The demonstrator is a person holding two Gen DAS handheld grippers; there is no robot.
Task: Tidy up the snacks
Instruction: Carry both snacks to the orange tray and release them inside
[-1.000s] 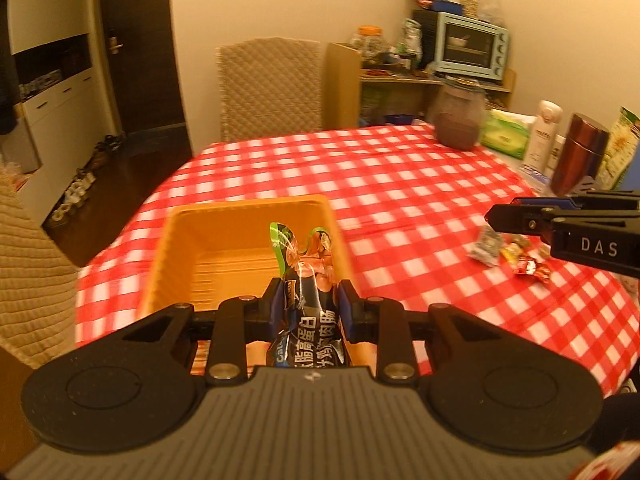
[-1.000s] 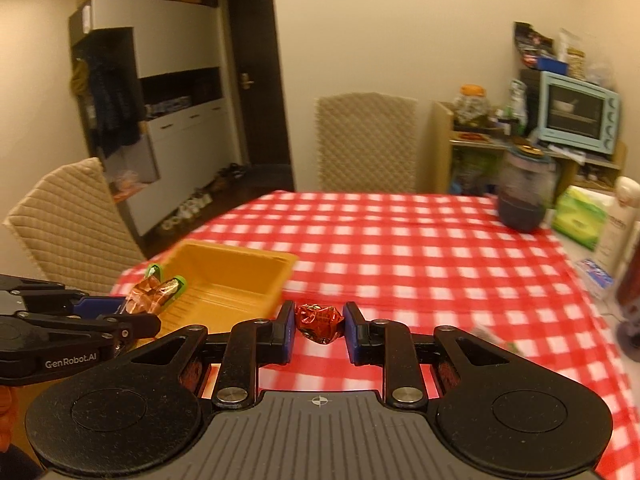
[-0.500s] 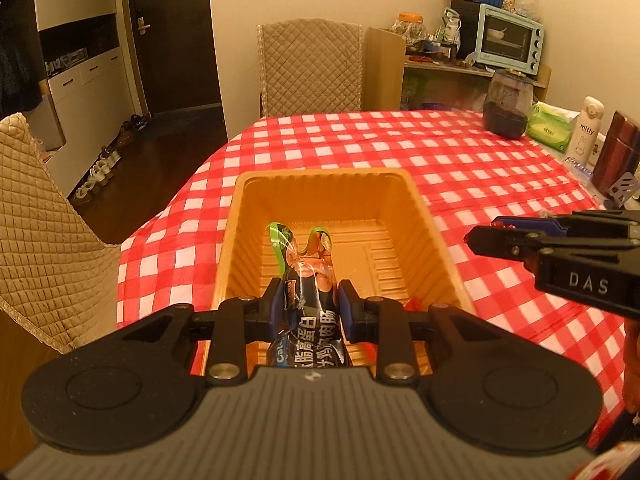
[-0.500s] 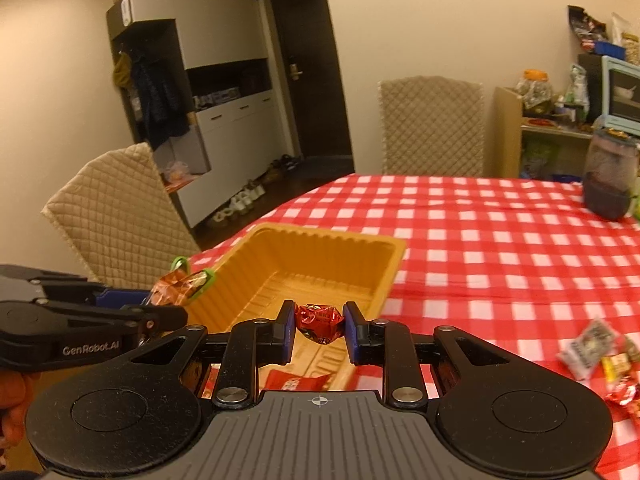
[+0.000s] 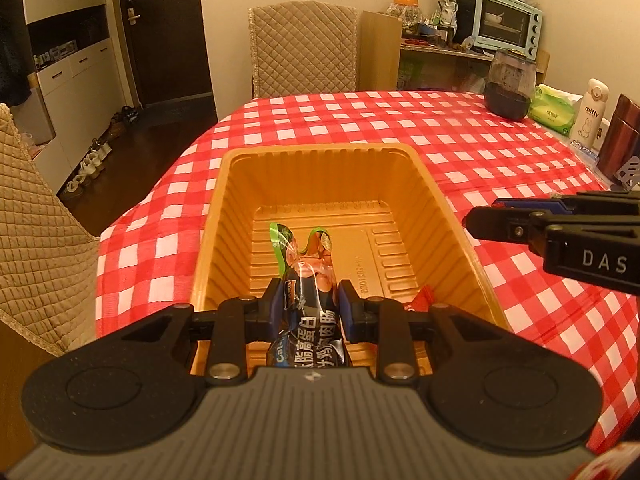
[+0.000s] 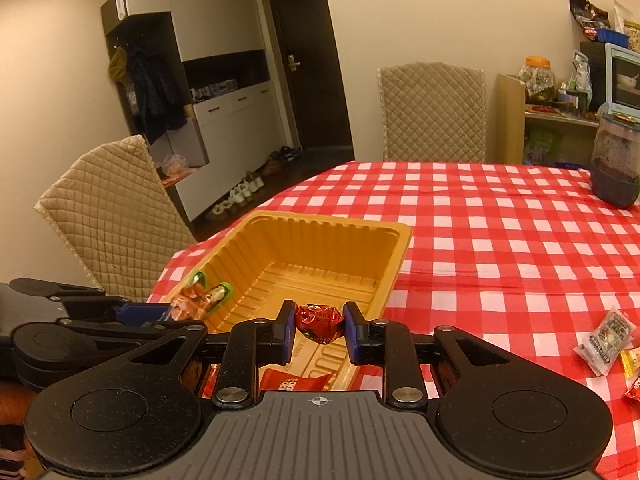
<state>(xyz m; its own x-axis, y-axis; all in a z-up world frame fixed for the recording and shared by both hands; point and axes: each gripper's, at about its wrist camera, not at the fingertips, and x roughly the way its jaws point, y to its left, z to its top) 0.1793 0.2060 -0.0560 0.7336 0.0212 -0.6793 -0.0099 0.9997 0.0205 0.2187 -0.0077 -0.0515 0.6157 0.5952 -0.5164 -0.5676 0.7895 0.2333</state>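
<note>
Left gripper [image 5: 307, 305] is clamping a sausage snack pack [image 5: 306, 280] over the near end of the orange tray [image 5: 320, 152]. Right gripper [image 6: 316, 330] is pinching a red candy [image 6: 319, 322] over the tray's near right side. A red packet [image 6: 294, 380] is lying inside the tray; loose snacks [image 6: 608, 338] are lying right of it.

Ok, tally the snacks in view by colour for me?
Red: 3 (candy in right tool, tray packet in tray, edge packet loose, cut off)
Dark with green ends: 1 (sausage pack in left tool)
Grey: 1 (grey packet, loose)
Yellow: 1 (yellow packet, loose)
Total: 6
</note>
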